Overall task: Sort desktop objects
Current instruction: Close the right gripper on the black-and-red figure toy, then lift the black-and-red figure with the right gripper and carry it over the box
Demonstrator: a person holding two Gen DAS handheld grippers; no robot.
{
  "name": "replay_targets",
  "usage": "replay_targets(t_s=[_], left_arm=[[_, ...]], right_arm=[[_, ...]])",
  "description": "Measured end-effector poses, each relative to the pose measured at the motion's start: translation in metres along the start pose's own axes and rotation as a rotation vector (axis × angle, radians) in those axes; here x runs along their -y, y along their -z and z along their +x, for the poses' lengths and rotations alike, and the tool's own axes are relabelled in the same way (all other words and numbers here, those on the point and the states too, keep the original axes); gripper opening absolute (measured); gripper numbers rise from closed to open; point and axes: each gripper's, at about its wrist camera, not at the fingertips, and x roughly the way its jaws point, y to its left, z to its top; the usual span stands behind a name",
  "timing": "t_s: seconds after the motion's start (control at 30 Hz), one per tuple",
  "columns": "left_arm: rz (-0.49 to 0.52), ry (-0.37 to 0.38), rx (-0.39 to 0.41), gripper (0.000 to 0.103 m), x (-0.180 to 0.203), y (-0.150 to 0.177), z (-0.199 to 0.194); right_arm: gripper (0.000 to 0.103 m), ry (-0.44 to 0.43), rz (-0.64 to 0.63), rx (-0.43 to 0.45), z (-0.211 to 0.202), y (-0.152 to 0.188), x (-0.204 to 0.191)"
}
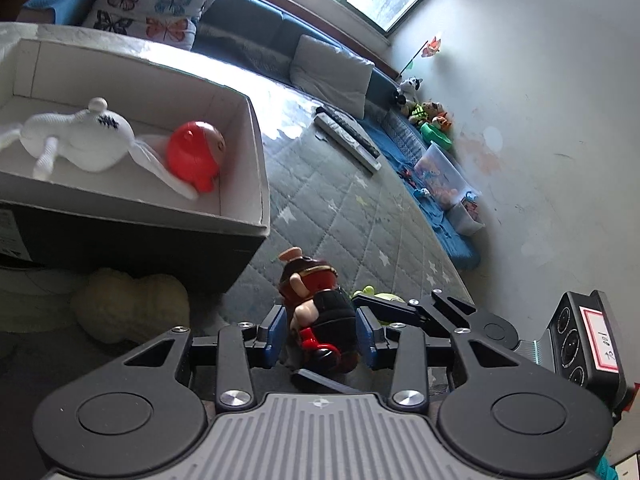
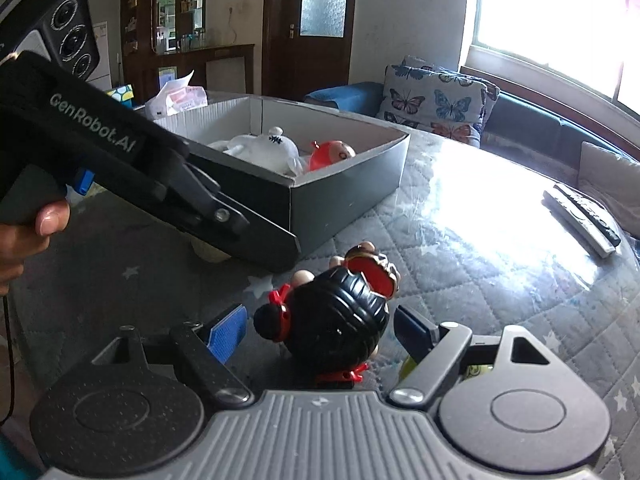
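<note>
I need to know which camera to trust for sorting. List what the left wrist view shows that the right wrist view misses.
Only the left wrist view: a cream plush toy beside the box, and clear bins of toys by the wall. Only the right wrist view: a hand holding the left gripper, a tissue pack, a wooden door. Both: the black-haired doll, the box holding a white plush and red toy.

- Doll figure point(image 2: 340, 320) between right gripper point(image 2: 316, 336) pads: black ribbed hair, red ties, red and brown body.
- Gripper pads point(image 2: 226, 338): bright blue, dotted texture; frame black, ridged grey centre plate.
- Box point(image 1: 244, 168) ahead-left of left gripper point(image 1: 322, 336): white inside, dark grey outside.
- In box: white knitted toy point(image 1: 80, 140) with dark stitching; red round toy point(image 1: 194, 152).
- Table cover point(image 1: 340, 224): grey quilted diamonds, pale stars.
- Cream lump point(image 1: 132, 308) left of tool, blurred, possibly plush.
- Cushion point(image 2: 436, 100): butterflies, blue, red and dark, on pale cloth.
</note>
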Motion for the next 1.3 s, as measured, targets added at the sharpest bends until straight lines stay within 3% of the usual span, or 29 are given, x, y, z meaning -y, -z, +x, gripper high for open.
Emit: replay_targets(t_s=[0.37, 0.83, 1.07, 1.3], left_arm=[[-0.054, 0.02, -0.042, 0.041, -0.007, 0.004, 0.017], [-0.092, 0.04, -0.074, 0.041, -0.011, 0.001, 0.022], [-0.034, 0.054, -0.07, 0.041, -0.002, 0.004, 0.012], [0.039, 0.068, 0.002, 0.04, 0.014, 0.0, -0.022]], right_arm=[[0.077, 0.008, -0.005, 0.006, 0.006, 0.003, -0.003], [0.076, 0.015, 0.036, 0.027, 0.008, 0.005, -0.002], [0.076, 0.013, 0.062, 0.05, -0.004, 0.008, -0.006], [0.076, 0.03, 0.023, 0.12, -0.029, -0.008, -0.019]])
